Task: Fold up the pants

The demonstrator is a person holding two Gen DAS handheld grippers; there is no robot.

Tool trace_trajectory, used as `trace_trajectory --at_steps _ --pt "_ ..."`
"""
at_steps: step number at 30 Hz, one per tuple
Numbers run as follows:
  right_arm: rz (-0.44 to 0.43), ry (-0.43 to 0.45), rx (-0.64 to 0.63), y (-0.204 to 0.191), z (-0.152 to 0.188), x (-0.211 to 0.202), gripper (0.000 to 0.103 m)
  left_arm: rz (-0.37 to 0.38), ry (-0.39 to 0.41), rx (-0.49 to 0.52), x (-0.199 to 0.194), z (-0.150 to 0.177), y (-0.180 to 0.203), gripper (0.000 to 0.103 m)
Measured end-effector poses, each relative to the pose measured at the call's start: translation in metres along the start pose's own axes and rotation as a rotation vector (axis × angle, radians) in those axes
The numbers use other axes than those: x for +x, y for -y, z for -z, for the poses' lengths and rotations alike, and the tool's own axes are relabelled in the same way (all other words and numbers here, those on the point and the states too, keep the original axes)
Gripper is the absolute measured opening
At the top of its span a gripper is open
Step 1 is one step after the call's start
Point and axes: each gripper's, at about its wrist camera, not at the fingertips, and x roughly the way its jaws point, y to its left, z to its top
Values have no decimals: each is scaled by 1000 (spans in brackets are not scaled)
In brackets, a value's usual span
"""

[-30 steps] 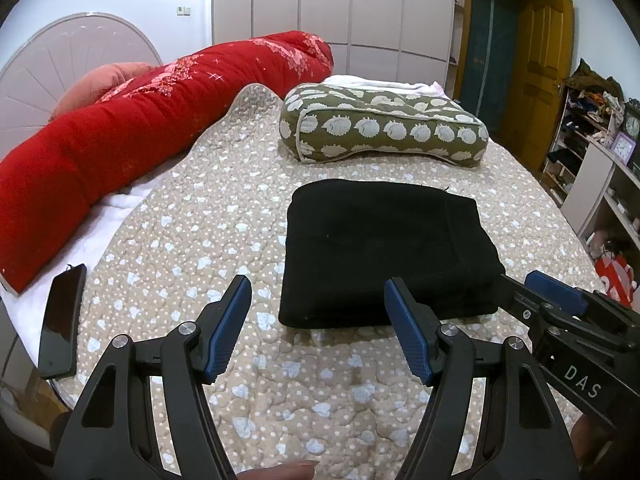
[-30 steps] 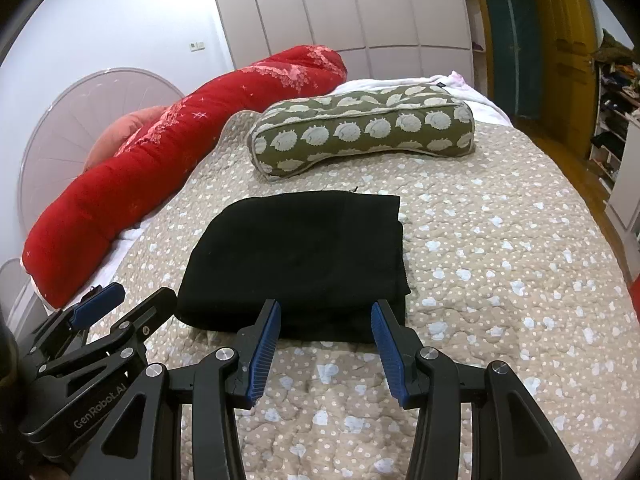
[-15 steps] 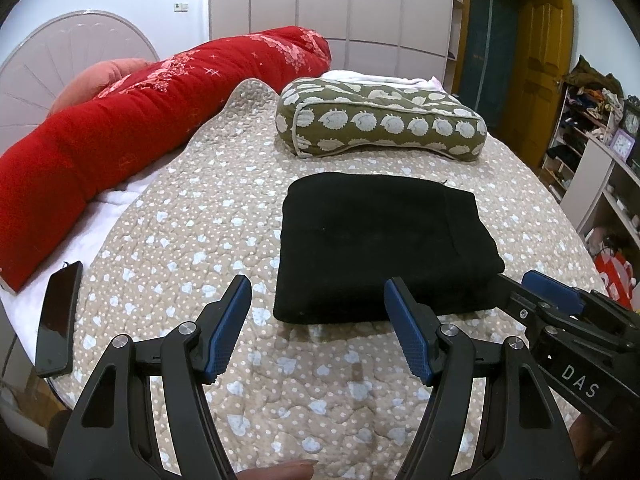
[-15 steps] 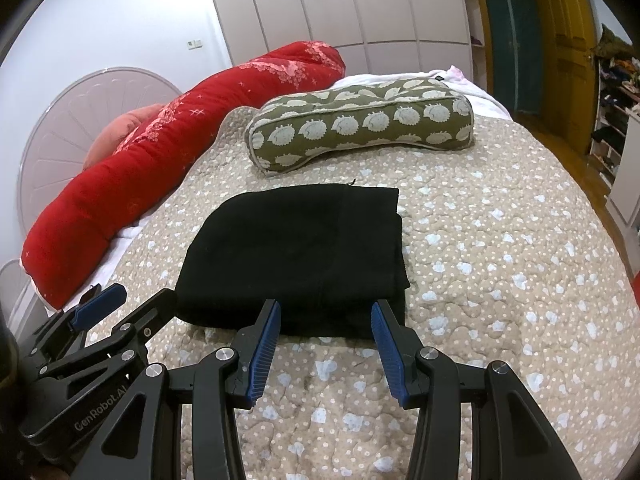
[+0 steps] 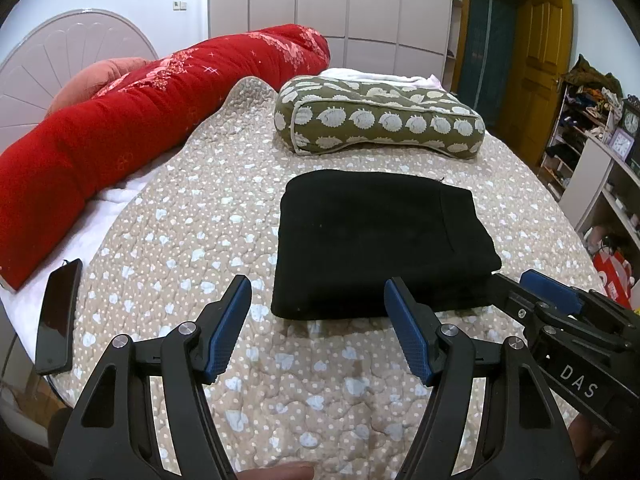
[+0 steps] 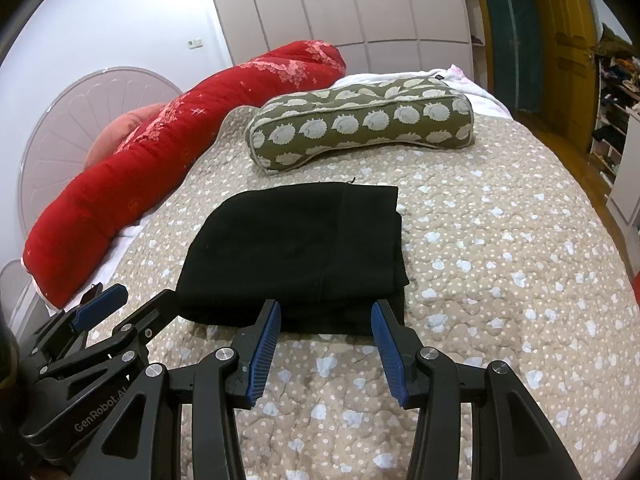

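The black pants [image 5: 372,240] lie folded into a compact rectangle on the beige quilted bedspread [image 5: 200,220]; they also show in the right wrist view [image 6: 296,252]. My left gripper [image 5: 318,300] is open and empty, just short of the fold's near edge. My right gripper [image 6: 326,316] is open and empty, its tips at the near edge of the pants. The right gripper also shows in the left wrist view [image 5: 536,300], and the left gripper in the right wrist view [image 6: 120,300].
A green hedgehog-print pillow [image 5: 376,120] lies beyond the pants. A long red bolster [image 5: 140,120] runs along the left. A black phone [image 5: 58,316] rests at the bed's left edge. Shelves [image 5: 600,148] and a yellow door [image 5: 536,72] stand at the right.
Both grippers have drawn back slightly from the folded pants and stay open. The pants have not moved.
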Motion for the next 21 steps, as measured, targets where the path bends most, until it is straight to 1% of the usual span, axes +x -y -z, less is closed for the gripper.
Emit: trace_trajectory --at_steps 13,18,21 --pt "0 1 1 1 0 -1 46 5 -4 -1 0 1 1 69" --pt "14 -1 10 10 2 1 46 37 -7 -1 0 3 2 69" --pt "50 -6 25 26 5 3 46 64 4 -9 0 2 0 69"
